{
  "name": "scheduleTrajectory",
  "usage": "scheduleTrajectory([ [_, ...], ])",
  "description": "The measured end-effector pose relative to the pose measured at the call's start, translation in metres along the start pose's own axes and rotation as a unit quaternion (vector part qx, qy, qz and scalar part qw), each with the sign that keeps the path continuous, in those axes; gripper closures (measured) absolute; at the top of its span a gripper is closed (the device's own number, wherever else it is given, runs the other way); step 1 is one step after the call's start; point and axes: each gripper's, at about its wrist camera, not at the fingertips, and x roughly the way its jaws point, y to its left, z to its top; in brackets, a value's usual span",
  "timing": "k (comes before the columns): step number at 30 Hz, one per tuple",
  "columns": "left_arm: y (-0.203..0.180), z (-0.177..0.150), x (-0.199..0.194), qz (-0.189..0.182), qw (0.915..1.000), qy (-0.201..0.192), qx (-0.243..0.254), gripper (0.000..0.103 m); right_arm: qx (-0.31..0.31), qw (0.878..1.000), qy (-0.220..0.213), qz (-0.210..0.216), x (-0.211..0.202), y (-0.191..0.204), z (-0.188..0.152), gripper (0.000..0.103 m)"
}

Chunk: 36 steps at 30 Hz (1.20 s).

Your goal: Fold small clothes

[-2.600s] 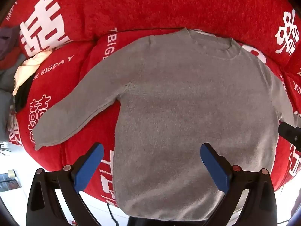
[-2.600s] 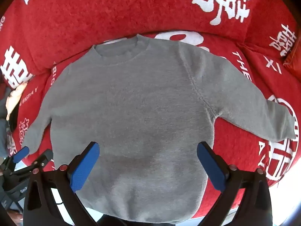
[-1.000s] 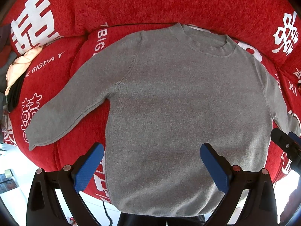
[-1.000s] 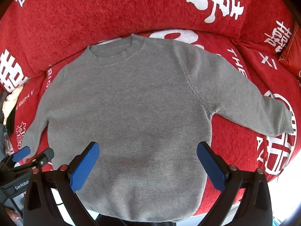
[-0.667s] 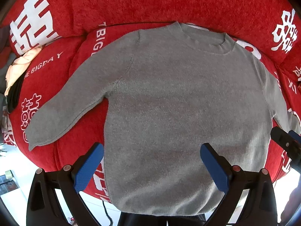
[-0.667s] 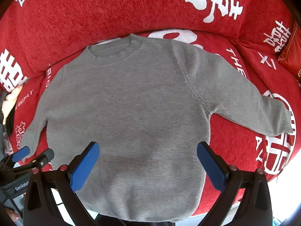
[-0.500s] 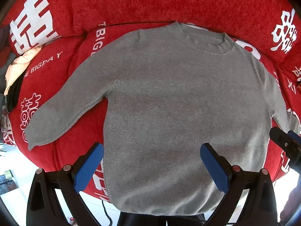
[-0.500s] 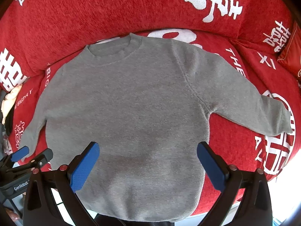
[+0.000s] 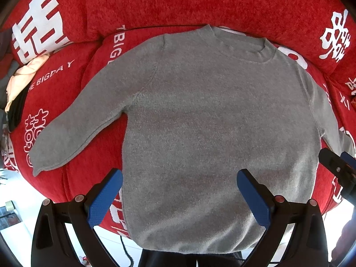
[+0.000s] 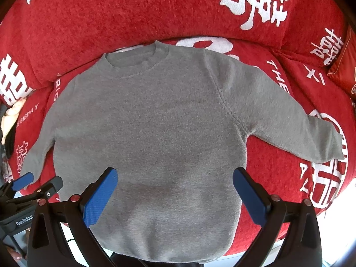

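We see a red sofa (image 9: 178,4) with white printed characters and lettering, seat cushions and back cushions filling both views. On the seat lies a grey sweater (image 9: 211,122), spread flat, front up, crew neck toward the back cushions, hem hanging slightly over the seat's front edge. Knit looks fuzzy, plain, no print, ribbed collar, mostly smooth with faint soft ripples near the hem. Both sleeves are spread outward and angled down: left sleeve (image 9: 84,120) lies on the red seat with its cuff near the front edge, right sleeve (image 10: 289,120) reaches over a white round print. At the far left edge of the sofa we note a small pile of cream and dark clothes (image 9: 20,84), well apart from the sweater body.

Left tool (image 9: 178,191) hovers above the lower part of the sweater, blue pads wide apart, holding nothing. Right tool (image 10: 175,189) likewise hangs over the hem area, jaws spread wide, nothing between them. Each tool's tip shows at the edge of the other's view.
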Motion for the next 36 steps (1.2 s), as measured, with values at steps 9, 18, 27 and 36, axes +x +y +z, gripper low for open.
scheduleTrajectory([
  [9, 0.0, -0.001, 0.0, 0.0, 1.0, 0.0, 0.0, 0.0, -0.003, 1.0, 0.001, -0.005, 0.001, 0.002, -0.003, 0.0],
  [18, 0.002, -0.003, 0.001, 0.0, 1.0, -0.001, -0.001, 0.0, -0.013, 1.0, 0.004, -0.015, 0.001, 0.003, -0.005, 0.0],
  [27, 0.002, -0.003, 0.001, -0.001, 1.0, 0.0, -0.001, 0.0, -0.017, 1.0, 0.007, -0.018, 0.002, 0.008, -0.007, 0.0],
  [36, 0.007, -0.008, 0.001, -0.002, 1.0, -0.002, -0.005, 0.0, -0.033, 0.999, 0.011, -0.035, 0.004, 0.014, -0.009, 0.0],
])
